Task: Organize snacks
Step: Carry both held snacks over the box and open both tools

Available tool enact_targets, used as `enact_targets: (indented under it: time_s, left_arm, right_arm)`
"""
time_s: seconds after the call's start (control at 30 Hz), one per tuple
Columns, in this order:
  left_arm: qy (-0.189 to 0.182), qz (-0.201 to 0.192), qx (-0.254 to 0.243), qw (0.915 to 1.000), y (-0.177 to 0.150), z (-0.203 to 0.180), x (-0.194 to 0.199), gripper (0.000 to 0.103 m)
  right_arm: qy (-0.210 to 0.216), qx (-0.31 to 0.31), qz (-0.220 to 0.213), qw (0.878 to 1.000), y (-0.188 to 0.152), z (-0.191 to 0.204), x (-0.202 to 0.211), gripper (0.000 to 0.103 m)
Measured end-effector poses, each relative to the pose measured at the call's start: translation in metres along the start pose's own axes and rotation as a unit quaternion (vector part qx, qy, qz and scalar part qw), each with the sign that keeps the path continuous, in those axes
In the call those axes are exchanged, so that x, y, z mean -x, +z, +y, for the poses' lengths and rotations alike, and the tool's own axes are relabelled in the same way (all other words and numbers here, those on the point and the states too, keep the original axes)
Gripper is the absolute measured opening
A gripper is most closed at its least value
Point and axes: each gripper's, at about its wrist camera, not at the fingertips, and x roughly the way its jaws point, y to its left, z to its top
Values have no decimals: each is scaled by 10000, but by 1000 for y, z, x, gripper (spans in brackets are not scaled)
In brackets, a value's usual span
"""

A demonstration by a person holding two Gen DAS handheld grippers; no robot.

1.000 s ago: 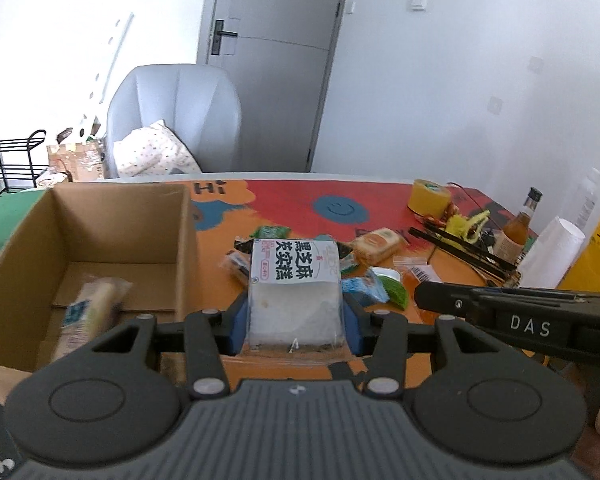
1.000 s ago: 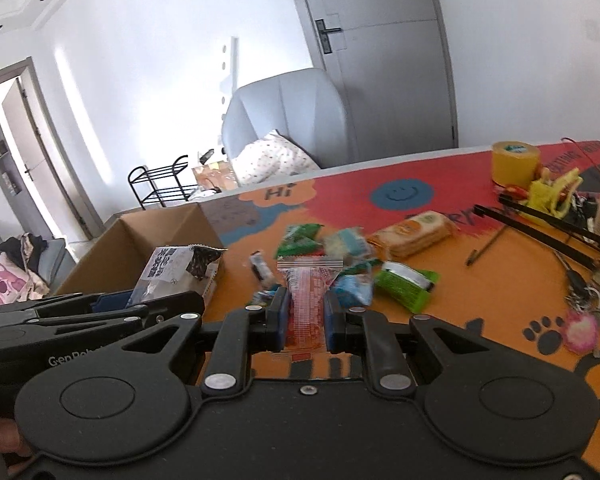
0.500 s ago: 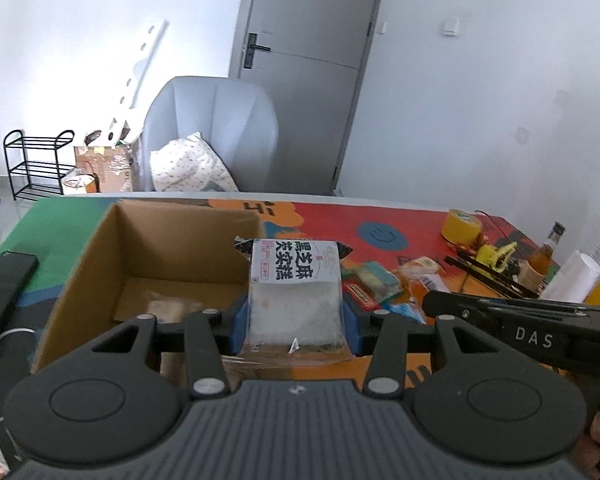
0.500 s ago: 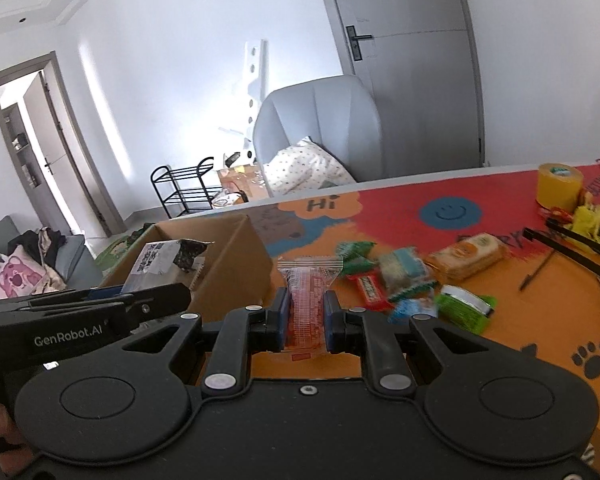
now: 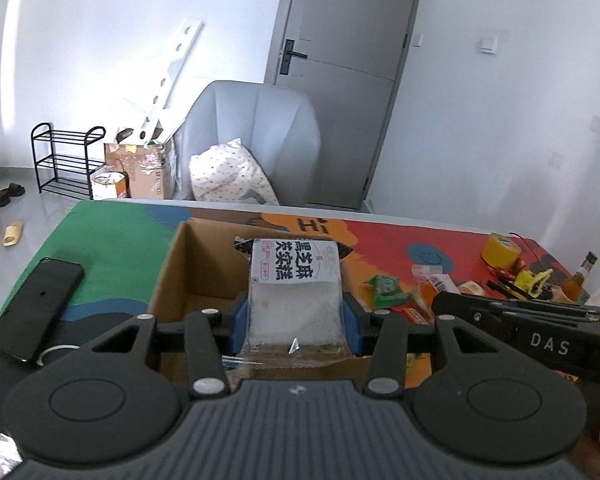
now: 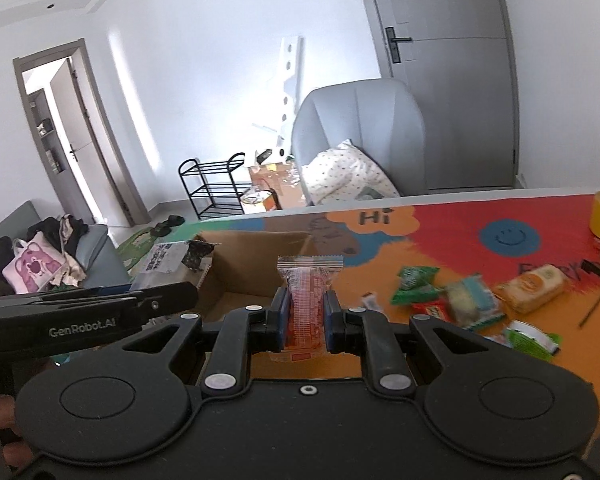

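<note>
While your left gripper (image 5: 296, 322) clamps the clear white cake packet (image 5: 295, 300) and your right gripper (image 6: 305, 316) pinches the thin red snack sachet (image 6: 306, 304) — both above the open brown cardboard box (image 5: 172, 276) — releasing early risks the sachet missing the right wall.

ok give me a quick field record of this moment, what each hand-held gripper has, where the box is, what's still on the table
left hand-held gripper: shut on clear-wrapped white cake with black-lettered label, held above the box
right hand-held gripper: shut on slim red-and-clear snack packet
box: open brown cardboard box, on the colourful table mat
loose snacks: green packets, orange biscuit pack
other: black phone, yellow tape roll
</note>
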Motion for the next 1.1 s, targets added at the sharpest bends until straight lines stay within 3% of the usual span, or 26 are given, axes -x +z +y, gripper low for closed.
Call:
enact_targets:
  time_s: [0.27,0.53,0.63,0.77,0.83,1.1]
  left_arm:
    - [221,189,255,9993,3,25,-15,47]
    - [298,132,421,9986,7,36,-8,50]
    - [288,142,451,9985,6,38,-6,56]
    - [304,106,463,9984,4,37,-4,77]
    - [295,76,430,9986,2,35,-2,82]
    - [107,142,249,9995,-5,14,-2,91]
  right_arm:
    - [178,75,127,9997,4,15,-19,16]
    - [430,101,236,9987,9,29,-32,16]
    - [485,32,288,9984,11,32,-32,28]
    - [337,-58,282,9990,8,25,-26,29]
    - [233,-126,277,9993,6,19,-22,29]
    - [-107,-351,232,9991,-8,-7,2,38]
